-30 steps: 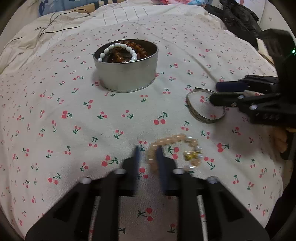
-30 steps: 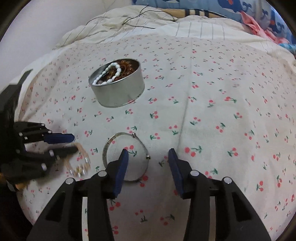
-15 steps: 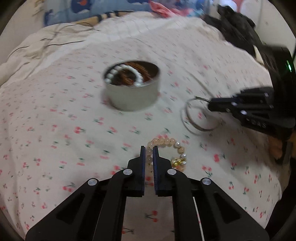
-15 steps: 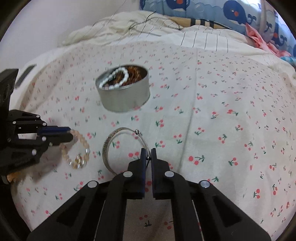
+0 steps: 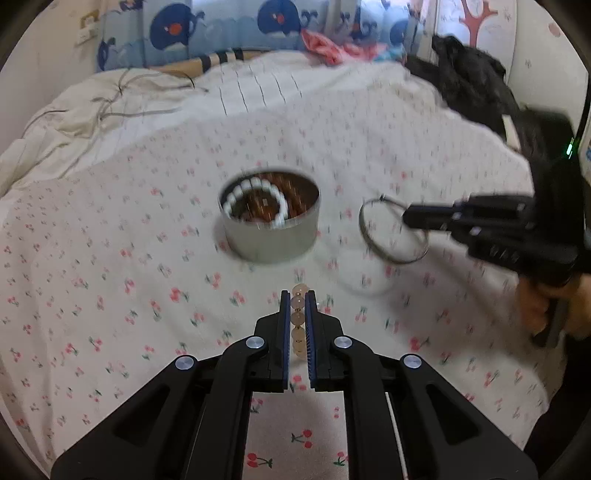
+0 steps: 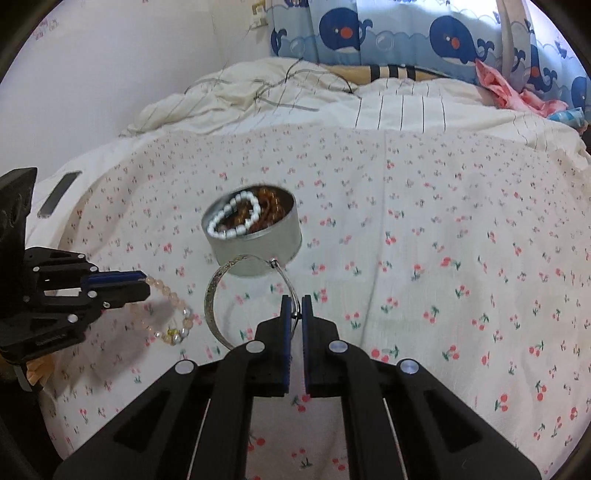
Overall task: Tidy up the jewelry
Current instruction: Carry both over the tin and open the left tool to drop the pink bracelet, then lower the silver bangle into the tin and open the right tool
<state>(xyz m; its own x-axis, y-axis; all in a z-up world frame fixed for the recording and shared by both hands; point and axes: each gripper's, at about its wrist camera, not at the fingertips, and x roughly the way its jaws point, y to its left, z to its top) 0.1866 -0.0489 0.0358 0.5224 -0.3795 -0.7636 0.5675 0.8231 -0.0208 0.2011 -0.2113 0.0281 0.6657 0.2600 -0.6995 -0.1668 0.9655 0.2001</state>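
A round metal tin [image 5: 271,236] [image 6: 255,243] stands on the cherry-print bedspread, holding a white bead bracelet [image 5: 255,199] and brown beads. My left gripper [image 5: 297,295] is shut on a peach bead bracelet [image 5: 298,321], whose beads show between the pads; from the right wrist view it hangs off the bed [image 6: 166,314]. My right gripper [image 6: 296,299] is shut on a silver bangle [image 6: 221,295], lifted in front of the tin; in the left wrist view the bangle [image 5: 393,230] hangs right of the tin.
Rumpled white bedding with thin cables [image 6: 280,88] lies behind the bedspread. Dark clothing [image 5: 472,85] is piled at the far right. A dark flat object [image 6: 59,194] rests at the bed's left edge. A whale-print curtain [image 6: 406,33] hangs behind.
The right gripper shut on the bangle and the left on the bead bracelet. Both pieces have risen off the bedspread, and both views have tilted upward.
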